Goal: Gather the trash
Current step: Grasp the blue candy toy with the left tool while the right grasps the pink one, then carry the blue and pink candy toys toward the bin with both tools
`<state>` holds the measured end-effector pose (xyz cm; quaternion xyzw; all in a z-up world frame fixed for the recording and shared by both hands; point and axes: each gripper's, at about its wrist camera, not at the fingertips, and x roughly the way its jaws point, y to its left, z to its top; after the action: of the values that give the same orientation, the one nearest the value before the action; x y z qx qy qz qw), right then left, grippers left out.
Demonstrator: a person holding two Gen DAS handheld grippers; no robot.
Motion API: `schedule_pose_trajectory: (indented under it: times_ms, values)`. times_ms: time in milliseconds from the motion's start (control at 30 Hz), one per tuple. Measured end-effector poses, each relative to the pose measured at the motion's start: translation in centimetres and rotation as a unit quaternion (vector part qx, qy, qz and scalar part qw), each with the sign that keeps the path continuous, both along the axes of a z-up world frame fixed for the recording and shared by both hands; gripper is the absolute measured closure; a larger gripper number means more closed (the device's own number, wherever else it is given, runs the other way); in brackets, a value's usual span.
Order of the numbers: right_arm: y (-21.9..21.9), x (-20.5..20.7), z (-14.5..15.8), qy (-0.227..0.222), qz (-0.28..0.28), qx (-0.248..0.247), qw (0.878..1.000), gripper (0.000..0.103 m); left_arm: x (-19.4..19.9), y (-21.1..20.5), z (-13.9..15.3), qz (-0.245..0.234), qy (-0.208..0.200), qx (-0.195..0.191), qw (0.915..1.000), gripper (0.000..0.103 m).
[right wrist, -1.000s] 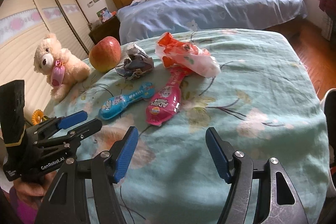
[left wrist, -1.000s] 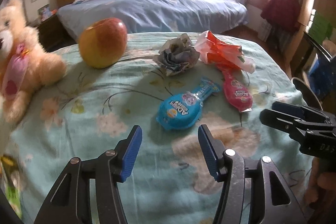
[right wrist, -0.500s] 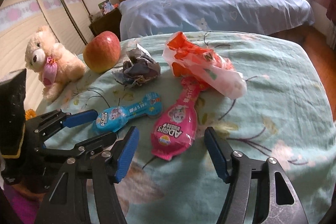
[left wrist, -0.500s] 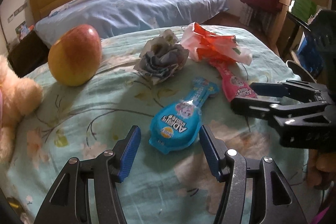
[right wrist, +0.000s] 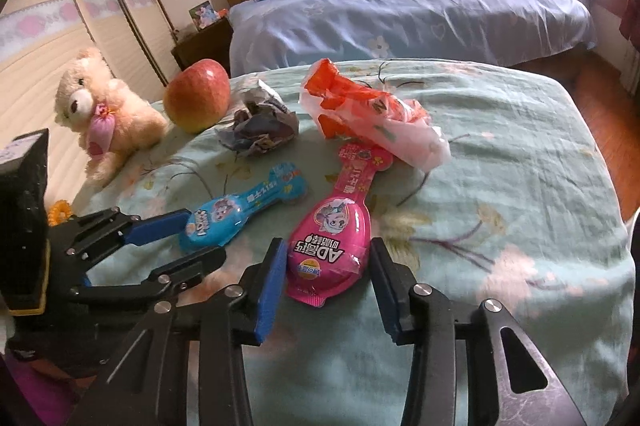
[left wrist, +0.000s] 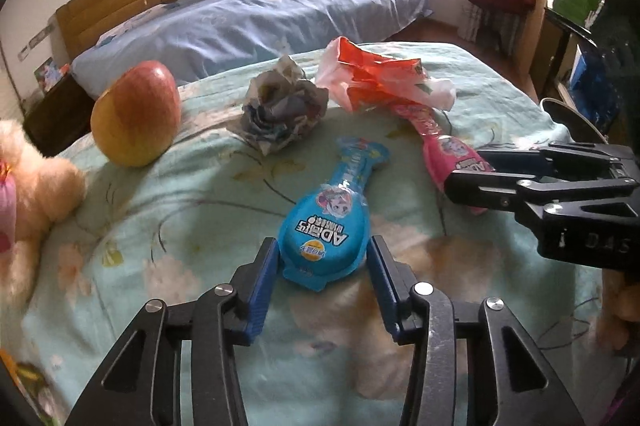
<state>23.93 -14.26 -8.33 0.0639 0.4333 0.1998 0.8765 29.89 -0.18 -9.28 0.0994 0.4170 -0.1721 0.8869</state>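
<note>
Left tool around blue "AD" wrapper, jaws just closing.

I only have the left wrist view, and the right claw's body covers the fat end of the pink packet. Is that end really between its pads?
Observer: Yes. In the right wrist view the pink packet lies flat on the bed with its round end between the pads of the right claw. The jaws have just been closing. I cannot tell whether they press on it yet.
Operator: The teddy is cut off at my edge. How does it sit?
Observer: The teddy bear sits roughly upright beside the apple, with a pink pouch at its neck.
Operator: Anything else near it?
Observer: A small orange-yellow thing lies in front of the bear, near the bed's edge. It is too small to identify.
</note>
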Motion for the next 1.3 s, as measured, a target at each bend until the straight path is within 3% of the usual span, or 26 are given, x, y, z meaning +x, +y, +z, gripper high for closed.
schedule_pose_trajectory:
  times_ms: [167,200,267,533,1033,1300]
  values:
    - [-1.3,-1.6,0.3,-0.007,-0.003,-0.002,1.000,0.061,-1.7,-0.7,0.4,0.030,0.001,-0.001,0.9995,0.064]
    - [-1.6,-1.9,0.3,-0.008,-0.004,0.000,1.000,0.061,-2.1,-0.8,0.5,0.034,0.005,-0.007,0.9994,0.085]
    - [-2.4,-2.5,0.5,-0.009,-0.008,0.005,1.000,0.061,-2.9,-1.0,0.6,0.044,0.017,-0.021,0.9987,0.084]
    - [-5.1,-4.3,1.0,-0.014,-0.026,0.019,0.999,0.061,-5.0,-2.3,1.1,0.037,0.016,-0.025,0.9989,0.084]
    - [-8.8,-6.4,1.4,-0.024,-0.057,0.037,0.997,0.061,-7.9,-3.5,3.0,0.024,0.005,-0.084,0.9961,0.084]
    - [-11.2,-7.4,1.6,-0.029,-0.078,0.042,0.996,0.061,-8.8,-6.0,3.2,0.007,0.005,-0.095,0.9954,0.084]
